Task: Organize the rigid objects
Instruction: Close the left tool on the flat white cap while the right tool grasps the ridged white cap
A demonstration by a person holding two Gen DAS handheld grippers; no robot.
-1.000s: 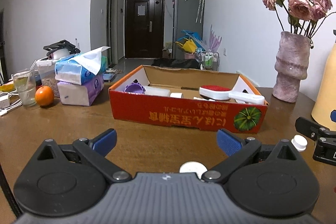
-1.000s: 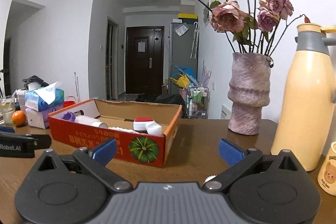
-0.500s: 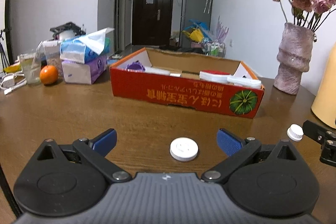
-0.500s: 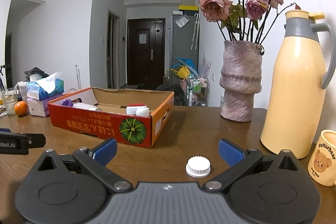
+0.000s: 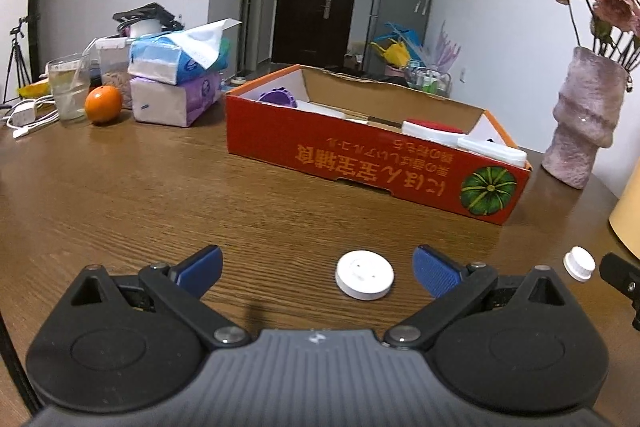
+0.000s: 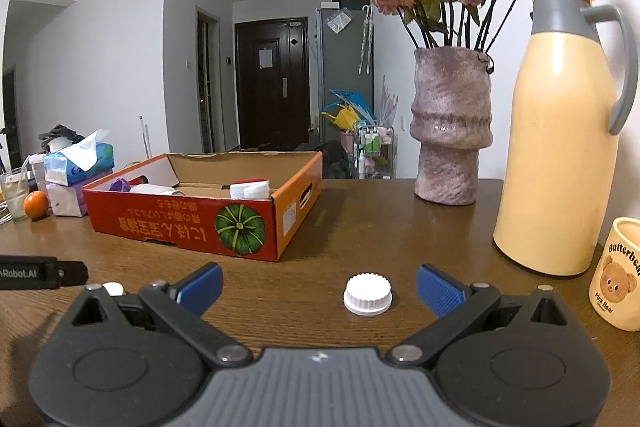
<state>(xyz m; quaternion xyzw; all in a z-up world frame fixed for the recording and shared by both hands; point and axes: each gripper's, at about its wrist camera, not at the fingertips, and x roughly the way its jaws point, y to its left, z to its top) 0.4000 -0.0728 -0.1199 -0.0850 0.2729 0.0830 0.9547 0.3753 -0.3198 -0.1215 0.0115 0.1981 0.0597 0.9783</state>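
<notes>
Left tool [image 5: 316,265]: fingers apart, flat white disc [image 5: 364,275] lower centre on worktop [image 5: 160,195]. Right tool [image 6: 319,284]: apart, ribbed cap [image 6: 368,294] between. I'd straddle, close low, carry to red box [image 6: 192,223].

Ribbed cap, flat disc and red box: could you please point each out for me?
Ribbed cap [image 6: 367,294]: right wrist view, on its flat top.
Flat disc [image 5: 364,274]: left wrist view, middle of its top face.
Red box [image 6: 180,223]: right wrist view, on its printed front wall.
</notes>
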